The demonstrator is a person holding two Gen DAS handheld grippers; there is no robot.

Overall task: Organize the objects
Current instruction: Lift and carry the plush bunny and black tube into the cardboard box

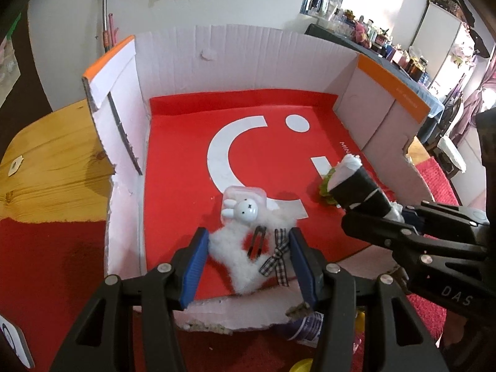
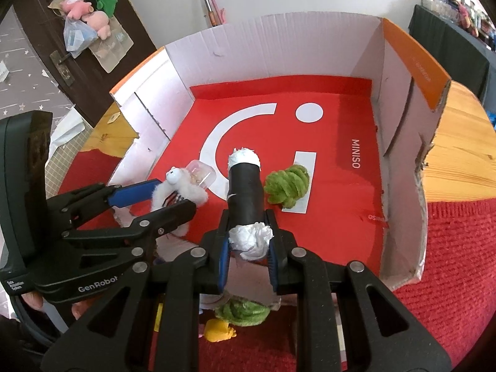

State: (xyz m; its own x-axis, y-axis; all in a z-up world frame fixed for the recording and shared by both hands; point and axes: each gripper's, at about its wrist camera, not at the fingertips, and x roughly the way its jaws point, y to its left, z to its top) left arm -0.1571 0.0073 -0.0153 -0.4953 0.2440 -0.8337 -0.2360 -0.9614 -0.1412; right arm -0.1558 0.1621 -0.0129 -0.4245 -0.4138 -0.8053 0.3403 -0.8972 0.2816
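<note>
A white fluffy toy (image 1: 229, 248) with a bunny head (image 1: 246, 210), a hair clip and a checked bow sits between the blue pads of my left gripper (image 1: 248, 235), low over the red floor of the cardboard box (image 1: 241, 59). The pads press on its fluff from both sides. In the right wrist view my left gripper (image 2: 175, 193) holds the same toy (image 2: 179, 183). My right gripper (image 2: 248, 220) is shut on a black roll (image 2: 245, 186) with white stuffed ends, pointing down into the box (image 2: 279, 46). A green plush piece (image 2: 286, 187) lies on the floor just right of the roll.
The box has tall white walls with orange edges and a torn low front wall (image 1: 235, 313). It stands on a wooden table (image 2: 458, 155) partly covered by a red cloth (image 2: 449, 248). Another green plush (image 2: 241, 311) and a yellow item (image 2: 217, 330) lie outside, under my right gripper.
</note>
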